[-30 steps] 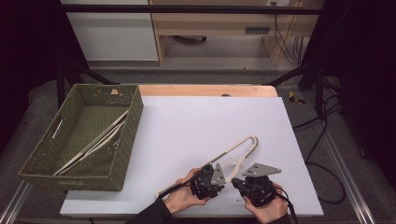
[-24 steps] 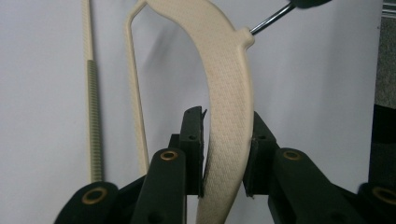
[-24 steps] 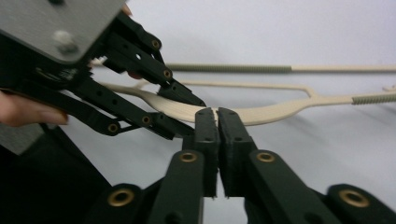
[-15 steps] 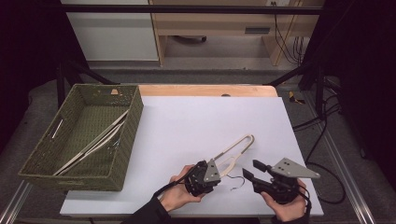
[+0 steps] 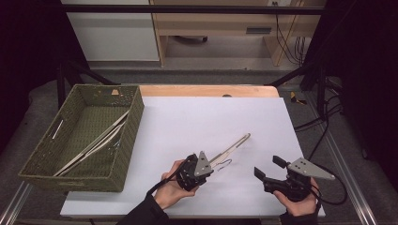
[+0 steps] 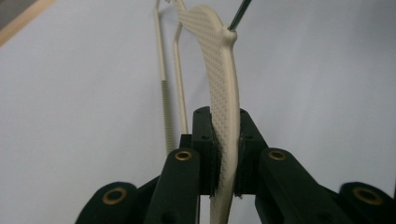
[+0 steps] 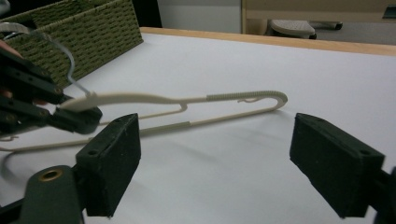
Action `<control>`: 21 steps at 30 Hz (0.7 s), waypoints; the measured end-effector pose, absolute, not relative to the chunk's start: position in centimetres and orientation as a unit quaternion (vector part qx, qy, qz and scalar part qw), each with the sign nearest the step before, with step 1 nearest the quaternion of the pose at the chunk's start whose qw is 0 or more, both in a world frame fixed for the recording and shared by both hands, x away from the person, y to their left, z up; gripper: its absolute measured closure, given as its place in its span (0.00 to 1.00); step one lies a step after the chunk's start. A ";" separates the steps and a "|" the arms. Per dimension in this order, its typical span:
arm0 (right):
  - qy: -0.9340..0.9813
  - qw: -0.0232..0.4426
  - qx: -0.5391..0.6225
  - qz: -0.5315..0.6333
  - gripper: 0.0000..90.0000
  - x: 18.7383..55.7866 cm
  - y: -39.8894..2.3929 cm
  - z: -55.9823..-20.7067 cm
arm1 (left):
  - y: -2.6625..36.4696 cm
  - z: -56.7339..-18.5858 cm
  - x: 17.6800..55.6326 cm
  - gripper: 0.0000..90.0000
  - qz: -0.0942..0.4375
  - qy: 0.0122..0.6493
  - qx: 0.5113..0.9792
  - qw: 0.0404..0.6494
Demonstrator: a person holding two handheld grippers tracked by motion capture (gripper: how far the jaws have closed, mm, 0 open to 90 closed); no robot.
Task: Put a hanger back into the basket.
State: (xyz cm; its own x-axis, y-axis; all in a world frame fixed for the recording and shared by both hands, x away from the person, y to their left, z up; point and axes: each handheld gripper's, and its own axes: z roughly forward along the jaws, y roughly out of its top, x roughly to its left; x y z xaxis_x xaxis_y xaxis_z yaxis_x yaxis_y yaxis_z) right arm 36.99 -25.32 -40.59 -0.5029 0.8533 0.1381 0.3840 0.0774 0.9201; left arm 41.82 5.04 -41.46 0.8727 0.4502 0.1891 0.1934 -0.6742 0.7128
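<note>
White sheeting covers the bench (image 5: 187,117), with a wooden strip along its far edge and a dark room beyond. On the near middle of it my left tool (image 5: 199,168) is clamped on the cream plastic hanger (image 5: 233,146), pads pressing both sides of its dotted neck (image 6: 224,116) just below the wire hook. The hanger's shoulders stretch away toward the far right. My right tool (image 5: 267,166) sits near the right near corner, well apart from the hanger; its jaws have just been opening and now stand wide with nothing between them. At the left edge stands a green woven basket (image 5: 129,136) with more pale hangers (image 5: 94,143) lying inside it.
</note>
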 end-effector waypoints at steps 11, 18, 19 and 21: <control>0.711 0.225 0.441 0.500 0.09 37.6 -25.3 -42.2 | 8.4 -39.9 43.5 0.95 0.182 0.237 0.868 0.396; 0.711 0.220 0.447 0.496 0.08 37.9 -25.6 -42.6 | 10.2 -38.6 43.7 0.95 0.187 0.253 0.853 0.417; 0.711 0.218 0.449 0.496 0.08 37.8 -25.6 -42.7 | 10.4 -38.3 43.7 0.95 0.187 0.253 0.851 0.419; 0.712 0.217 0.453 0.491 0.08 37.9 -25.6 -42.8 | 10.9 -37.9 43.6 0.95 0.190 0.256 0.849 0.422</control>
